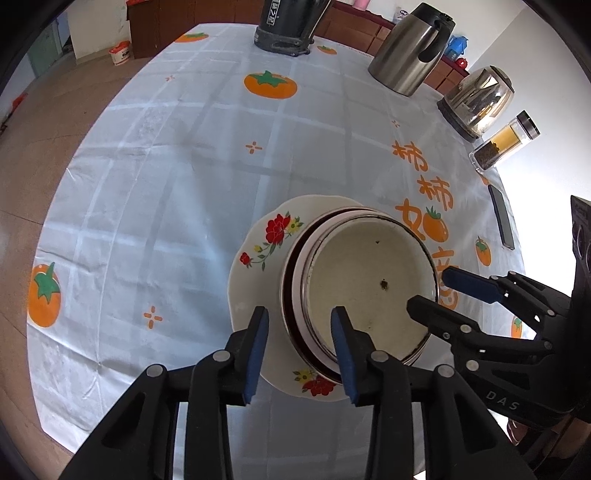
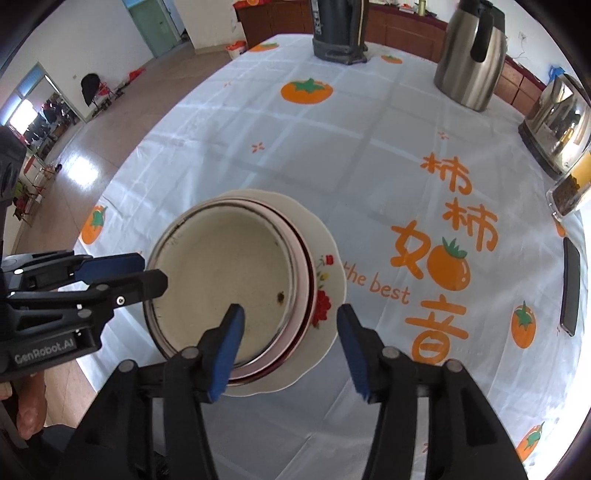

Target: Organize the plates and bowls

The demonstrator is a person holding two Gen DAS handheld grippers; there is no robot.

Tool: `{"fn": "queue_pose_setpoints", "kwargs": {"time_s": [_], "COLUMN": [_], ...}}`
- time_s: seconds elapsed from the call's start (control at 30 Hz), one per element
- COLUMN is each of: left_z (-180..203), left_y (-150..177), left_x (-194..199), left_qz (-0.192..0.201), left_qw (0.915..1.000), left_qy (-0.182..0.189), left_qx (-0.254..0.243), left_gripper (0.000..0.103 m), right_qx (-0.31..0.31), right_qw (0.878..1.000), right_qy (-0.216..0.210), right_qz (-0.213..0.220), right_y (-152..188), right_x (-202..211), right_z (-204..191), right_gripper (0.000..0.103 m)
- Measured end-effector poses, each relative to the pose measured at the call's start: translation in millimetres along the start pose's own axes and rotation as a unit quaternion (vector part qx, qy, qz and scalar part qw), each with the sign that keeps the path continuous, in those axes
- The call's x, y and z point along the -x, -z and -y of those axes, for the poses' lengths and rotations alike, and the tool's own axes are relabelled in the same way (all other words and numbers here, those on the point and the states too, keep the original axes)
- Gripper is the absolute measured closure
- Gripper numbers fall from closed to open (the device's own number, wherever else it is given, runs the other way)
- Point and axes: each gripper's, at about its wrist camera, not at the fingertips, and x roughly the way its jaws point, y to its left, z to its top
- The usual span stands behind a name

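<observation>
- Bowls, nested one inside another with a cream enamel one on top, sit on a flowered plate in the near middle of the worktop, which wears a white cloth printed with orange persimmons.
- The left claw stands open, its fingers straddling the near-left rim of the stack; the pads do not press on it.
- The right claw is open too, one blue pad over the top bowl's inside, the other outside the plate's right edge; nothing is gripped.
- Each view shows the other claw from the side: at the stack's right rim in the left wrist view, at its left rim in the right wrist view.
- Only the right wrist view shows "the best" on the cloth and fingers of a hand at the lower left.
- Along the far and right edges stand a black jug, a steel flask, a kettle, a tea bottle and a phone.
</observation>
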Motion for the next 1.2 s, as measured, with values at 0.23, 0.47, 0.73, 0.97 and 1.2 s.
{"fn": "queue_pose_setpoints", "kwargs": {"time_s": [0.23,0.47,0.73,0.97,1.2], "left_z": [17,45,66,72,75], "left_y": [6,12,21,26,36], "left_x": [35,79,112,119,122], "left_qz": [0.077,0.184,0.257,0.262,0.258], "left_qw": [0.995,0.9754,0.9551,0.9529,0.954], "left_qy": [-0.033,-0.055,-0.052,-0.046,-0.043], "left_qx": [-0.054,-0.109,-0.139,-0.145,-0.147], "left_gripper": [0.05,0.035,0.026,0.026,0.026], "right_qx": [-0.018,-0.04,-0.063,-0.071,-0.073], "right_qw": [0.996,0.968,0.932,0.931,0.933], "right_qy": [0.029,0.104,0.138,0.144,0.143], "right_qz": [0.086,0.223,0.328,0.328,0.323], "right_y": [18,38,60,70,82], "right_x": [43,109,165,172,175], "right_z": [4,4,1,1,-2], "right_gripper": [0.042,0.019,0.009,0.008,0.008]}}
